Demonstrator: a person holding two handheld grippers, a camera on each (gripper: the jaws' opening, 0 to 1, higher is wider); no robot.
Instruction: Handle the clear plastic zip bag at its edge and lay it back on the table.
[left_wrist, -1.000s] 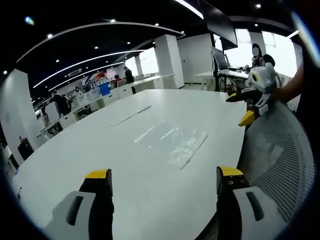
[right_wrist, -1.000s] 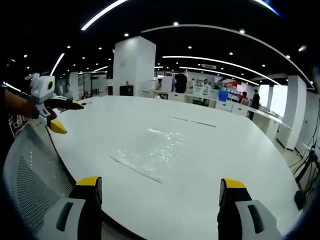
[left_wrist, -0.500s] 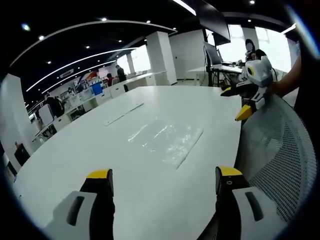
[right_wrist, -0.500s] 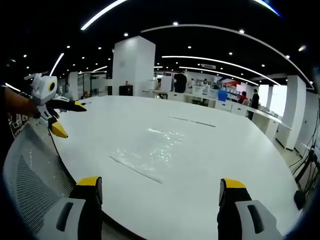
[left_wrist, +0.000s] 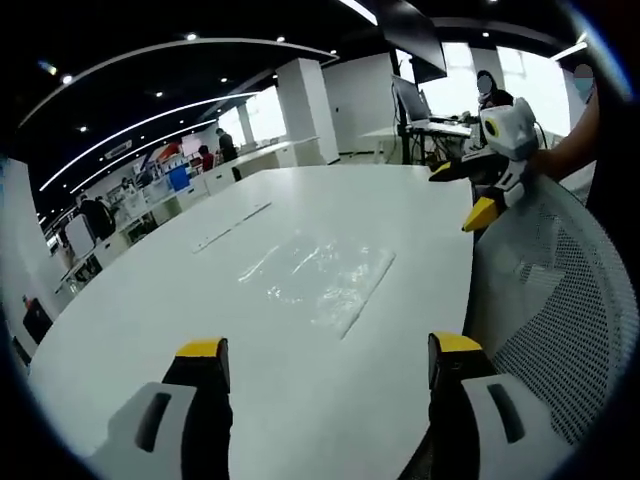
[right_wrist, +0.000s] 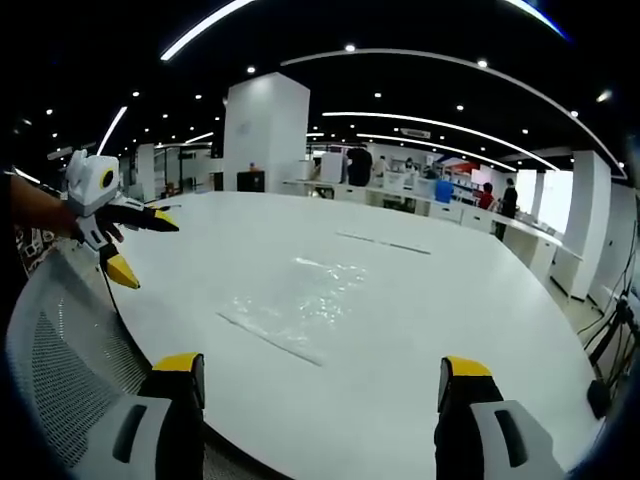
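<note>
The clear plastic zip bag (left_wrist: 320, 280) lies flat on the white table (left_wrist: 150, 330), its zip edge toward the near rim; in the right gripper view the bag (right_wrist: 300, 305) lies ahead of the jaws. My left gripper (left_wrist: 318, 368) is open above the table's near edge, short of the bag, nothing between its yellow-tipped jaws. My right gripper (right_wrist: 318, 375) is open too, hovering over the table rim. The right gripper (left_wrist: 478, 190) also shows at the right of the left gripper view, and the left gripper (right_wrist: 125, 245) at the left of the right gripper view, both held by hands.
A grey mesh chair back (left_wrist: 555, 300) stands at the table's edge; the same chair (right_wrist: 60, 350) is at lower left in the right gripper view. A thin flat strip (left_wrist: 230, 227) lies farther on the table. Desks, pillars and people fill the office behind.
The left gripper view has shifted slightly, so the bag sits a little lower and left. In the right gripper view the left gripper has drifted a bit right and down. The bag has not moved.
</note>
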